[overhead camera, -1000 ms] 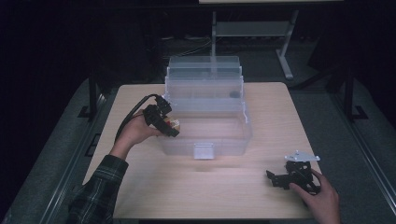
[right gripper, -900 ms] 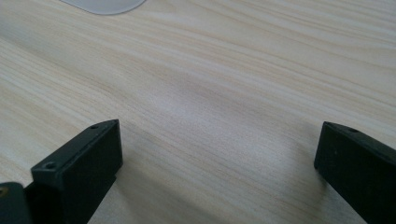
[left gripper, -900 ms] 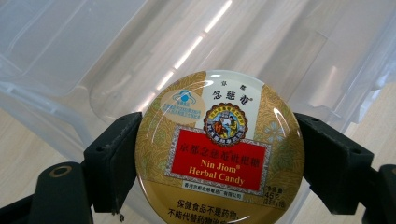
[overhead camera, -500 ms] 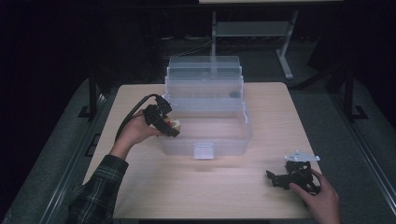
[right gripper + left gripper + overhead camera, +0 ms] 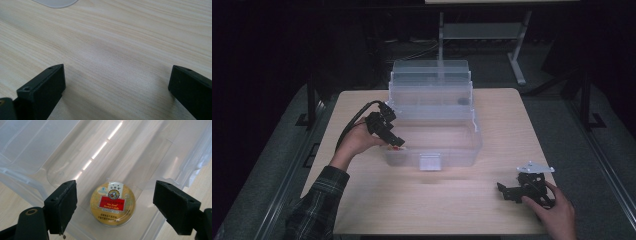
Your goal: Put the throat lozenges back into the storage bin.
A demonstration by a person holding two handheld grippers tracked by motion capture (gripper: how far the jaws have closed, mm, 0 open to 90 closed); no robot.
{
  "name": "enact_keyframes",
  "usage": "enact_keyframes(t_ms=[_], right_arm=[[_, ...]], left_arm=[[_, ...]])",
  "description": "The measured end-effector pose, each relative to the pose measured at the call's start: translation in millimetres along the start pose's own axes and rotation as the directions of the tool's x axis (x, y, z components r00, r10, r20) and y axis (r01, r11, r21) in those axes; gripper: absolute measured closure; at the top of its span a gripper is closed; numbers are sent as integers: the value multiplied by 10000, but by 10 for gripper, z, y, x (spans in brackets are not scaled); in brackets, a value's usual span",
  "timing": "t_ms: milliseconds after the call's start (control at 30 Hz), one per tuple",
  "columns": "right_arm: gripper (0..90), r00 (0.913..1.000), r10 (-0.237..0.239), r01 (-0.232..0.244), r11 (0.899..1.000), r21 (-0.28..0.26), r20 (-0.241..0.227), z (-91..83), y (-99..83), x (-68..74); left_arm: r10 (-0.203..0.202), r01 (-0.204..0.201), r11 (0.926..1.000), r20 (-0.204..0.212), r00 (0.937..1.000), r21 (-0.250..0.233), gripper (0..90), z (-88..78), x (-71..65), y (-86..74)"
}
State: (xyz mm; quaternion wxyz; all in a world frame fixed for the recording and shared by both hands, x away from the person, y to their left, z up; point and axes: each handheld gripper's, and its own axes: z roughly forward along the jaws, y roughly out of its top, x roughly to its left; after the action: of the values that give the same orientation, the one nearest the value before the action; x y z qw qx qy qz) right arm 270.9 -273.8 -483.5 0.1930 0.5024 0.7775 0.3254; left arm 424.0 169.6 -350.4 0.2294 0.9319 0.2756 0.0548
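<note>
High view: a clear plastic bin (image 5: 462,150) with its lid open stands on a pale wooden table (image 5: 492,210). The left gripper (image 5: 395,141), held in the person's left hand (image 5: 357,142), reaches over the bin's near left corner, above a small red-and-gold tin (image 5: 397,148) inside. The right gripper (image 5: 507,191) rests low on the table's near right, well apart from the bin.

Left gripper view: the left gripper (image 5: 115,202) has its jaws spread wide, released, on either side of the round tin (image 5: 113,203), which lies flat on the bin (image 5: 37,150) floor, touching neither jaw.

Right gripper view: the right gripper (image 5: 116,82) has its jaws wide apart over bare table (image 5: 112,45), grasping nothing.
</note>
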Motion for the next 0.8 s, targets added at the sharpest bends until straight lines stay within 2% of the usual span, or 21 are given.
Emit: enact_keyframes(t_ms=[433,700,800], right_arm=[[5,10000,-3,3,10000,-2,2,0,0,0],[5,10000,-9,9,10000,-1,3,0,0,0],[5,10000,-6,6,10000,-5,4,0,0,0]], left_arm=[[-7,1,9992,-150,9999,-408,188,-191,-28,-70],[-72,54,9976,-261,9996,-691,187,-309,-48,-172],[-205,186,9968,-235,9995,-780,176,-320,-46,-226]])
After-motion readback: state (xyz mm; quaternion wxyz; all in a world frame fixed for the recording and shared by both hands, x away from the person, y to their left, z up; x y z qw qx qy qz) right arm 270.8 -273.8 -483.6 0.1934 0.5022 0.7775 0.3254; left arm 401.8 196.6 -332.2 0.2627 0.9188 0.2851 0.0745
